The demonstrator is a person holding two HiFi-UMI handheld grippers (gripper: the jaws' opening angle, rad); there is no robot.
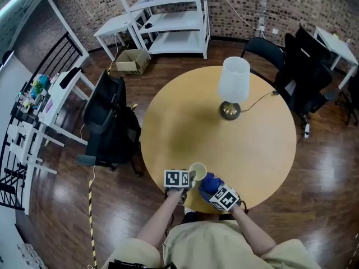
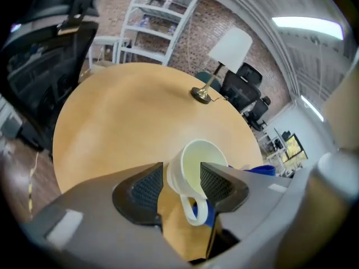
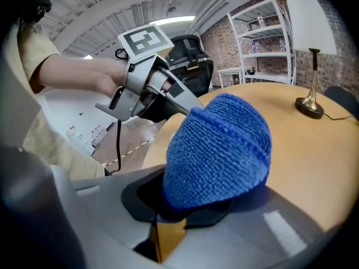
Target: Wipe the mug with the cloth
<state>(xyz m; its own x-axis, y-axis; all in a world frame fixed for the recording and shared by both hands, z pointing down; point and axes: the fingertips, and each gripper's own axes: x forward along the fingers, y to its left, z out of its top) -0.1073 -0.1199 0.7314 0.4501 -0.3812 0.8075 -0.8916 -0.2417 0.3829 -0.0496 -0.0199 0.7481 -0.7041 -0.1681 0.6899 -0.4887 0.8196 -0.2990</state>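
Blue microfibre cloth (image 3: 221, 147) is bunched into a pad sticking out of the right tongs (image 3: 188, 203), which are clamped on it just right of the white ceramic mug (image 2: 193, 167), presumably so its face can rub the wall. Left tongs (image 2: 182, 177) straddle that mug part open, pads apparently not pressing, likely only steadying it at the near edge of the round wooden counter (image 1: 185, 122).
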